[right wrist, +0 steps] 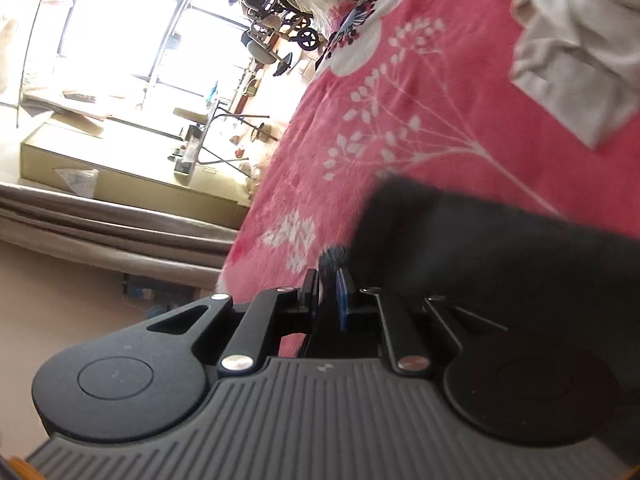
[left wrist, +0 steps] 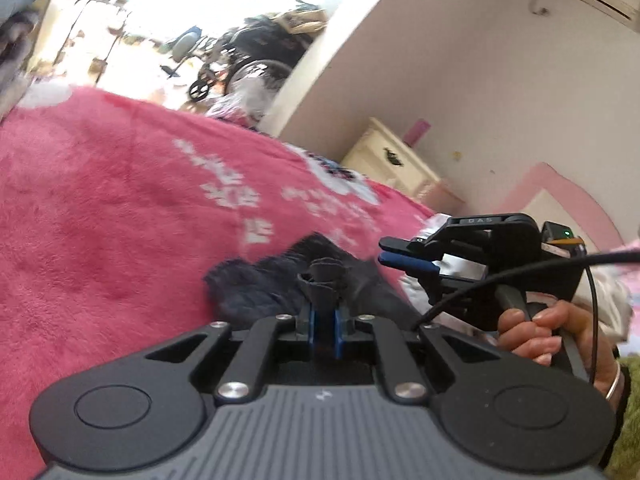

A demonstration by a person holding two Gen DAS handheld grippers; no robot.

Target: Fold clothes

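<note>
A dark navy fuzzy garment (left wrist: 272, 284) lies over a pink flowered blanket (left wrist: 100, 200). My left gripper (left wrist: 325, 280) is shut on a bunched edge of the garment. My right gripper (left wrist: 400, 254) shows in the left wrist view to the right, held by a hand, its blue-padded jaws close together. In the right wrist view my right gripper (right wrist: 330, 276) is shut on a dark edge of the same garment (right wrist: 500, 264), which spreads to the right over the blanket (right wrist: 380, 140).
Crumpled light grey clothes (right wrist: 572, 52) lie on the blanket at upper right. A cream bedside cabinet (left wrist: 396, 164) stands by the wall past the bed. A wheelchair (left wrist: 248, 64) stands in the bright doorway beyond. A pink headboard (left wrist: 560, 196) is at right.
</note>
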